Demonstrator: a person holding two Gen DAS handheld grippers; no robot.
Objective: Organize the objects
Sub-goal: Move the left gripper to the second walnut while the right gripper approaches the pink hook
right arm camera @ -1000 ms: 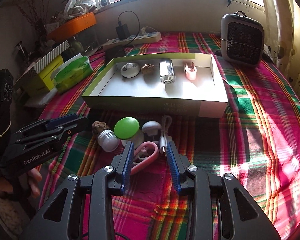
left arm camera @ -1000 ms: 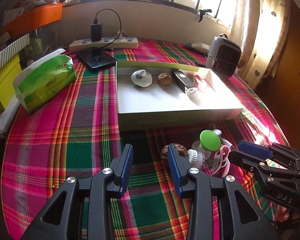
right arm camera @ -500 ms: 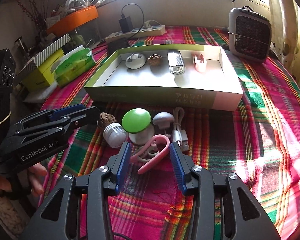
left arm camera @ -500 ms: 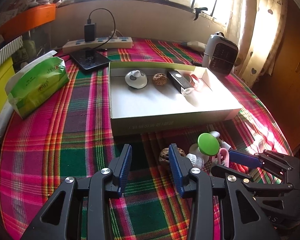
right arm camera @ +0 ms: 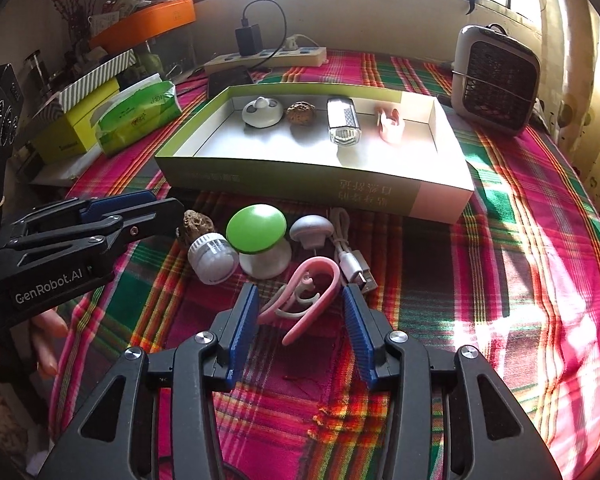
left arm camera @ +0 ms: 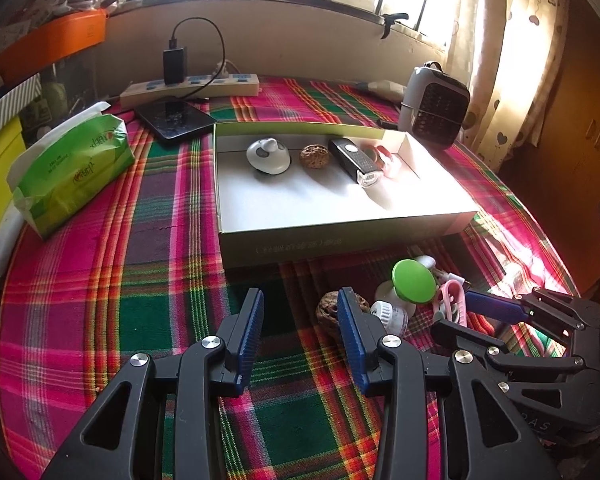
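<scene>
Left gripper point(left arm camera: 299, 322): jaws apart, nothing between them, parked just left of the loose walnut point(left arm camera: 329, 309), whose right part hides behind the right finger. Best kept still and low here, clear of the pile, or shifted right to straddle the walnut before closing.

Next along the near pile: white cap point(right arm camera: 213, 257), green mushroom lamp point(right arm camera: 257, 240), small white mushroom point(right arm camera: 310, 231), coiled USB cable point(right arm camera: 352, 256), all on the plaid cloth just in front of the box point(right arm camera: 296, 190).

Right gripper point(right arm camera: 300, 322): jaws spread, pink clip point(right arm camera: 314, 294) lying between the blue pads point(right arm camera: 246, 320), seemingly not yet pinched. Likely step: grasping the clip. Worth advancing slightly so the pads meet the two pink arms squarely, then closing gently, since springy arms may twist out. Worth keeping the right finger off the cable plug just beside it.

Afterwards, up over the near wall and down on bare floor near the row at the far wall, beside the matching pink clip point(right arm camera: 390, 126).
</scene>
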